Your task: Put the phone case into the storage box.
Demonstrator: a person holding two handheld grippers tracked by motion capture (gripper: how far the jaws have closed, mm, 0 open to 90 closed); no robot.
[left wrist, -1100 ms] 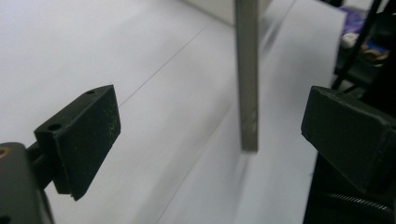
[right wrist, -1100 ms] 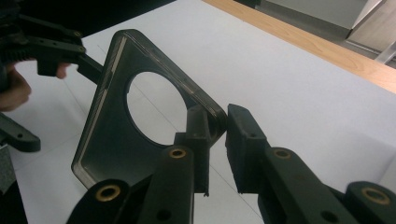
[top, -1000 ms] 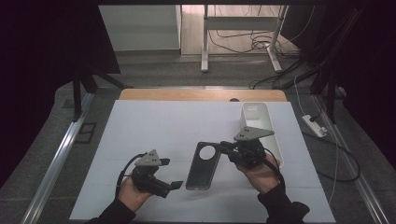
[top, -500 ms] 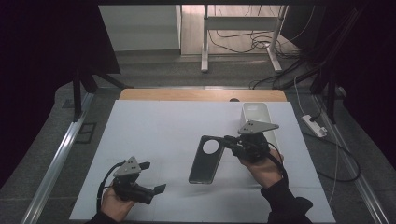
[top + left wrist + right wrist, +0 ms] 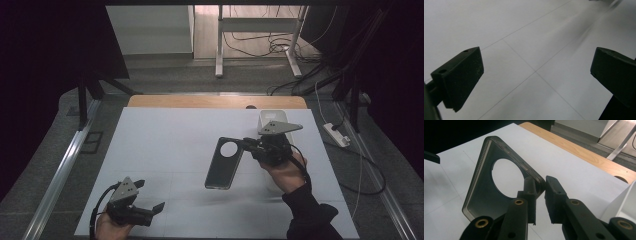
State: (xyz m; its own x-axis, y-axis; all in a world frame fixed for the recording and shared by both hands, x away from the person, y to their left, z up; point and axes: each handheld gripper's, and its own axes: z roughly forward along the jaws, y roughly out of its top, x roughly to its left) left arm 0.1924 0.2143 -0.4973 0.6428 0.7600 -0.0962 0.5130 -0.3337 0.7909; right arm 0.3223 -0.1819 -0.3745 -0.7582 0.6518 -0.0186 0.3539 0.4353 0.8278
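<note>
— What is seen on the white table sheet (image 5: 165, 150)?

— A dark, flat phone case with a round camera cut-out (image 5: 225, 164) is held by its upper corner in the right gripper (image 5: 248, 145), its far end tilted up off the sheet. A white rectangular box (image 5: 272, 120) is seen just behind that gripper.

— And the left gripper (image 5: 149, 196)?

— It is held low near the sheet's front left edge, jaws spread wide, nothing between them.

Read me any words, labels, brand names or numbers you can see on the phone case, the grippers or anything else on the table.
No readable text anywhere.
Dark phone case: plain, with a round cut-out, no logo or lettering to be seen.
White box: no print can be made out.
Right gripper and left gripper: plain black jaws, no markings.
White table: thin lines, no words.
</note>
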